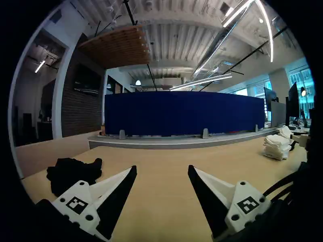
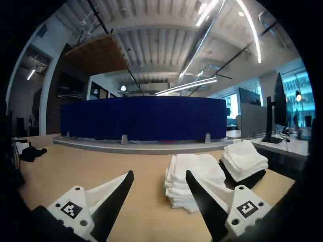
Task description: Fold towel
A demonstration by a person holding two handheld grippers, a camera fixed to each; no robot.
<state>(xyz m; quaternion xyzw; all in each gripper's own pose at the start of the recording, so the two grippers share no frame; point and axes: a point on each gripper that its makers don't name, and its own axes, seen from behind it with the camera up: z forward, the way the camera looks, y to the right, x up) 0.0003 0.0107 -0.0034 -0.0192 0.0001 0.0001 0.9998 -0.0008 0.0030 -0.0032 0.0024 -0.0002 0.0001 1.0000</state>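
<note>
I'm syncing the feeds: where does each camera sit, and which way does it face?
Left gripper view: on the left gripper, facing across the table to the blue partition; its open fingers show, black cloth at left.
Right gripper view: on the right gripper, facing likewise; open fingers show, towel stacks just ahead.
Shared: table, blue partition, black cloth, towel stacks.

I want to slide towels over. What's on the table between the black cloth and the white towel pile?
Nothing. In the left gripper view the table is bare wood from the black cloth to the white towel pile.
</note>
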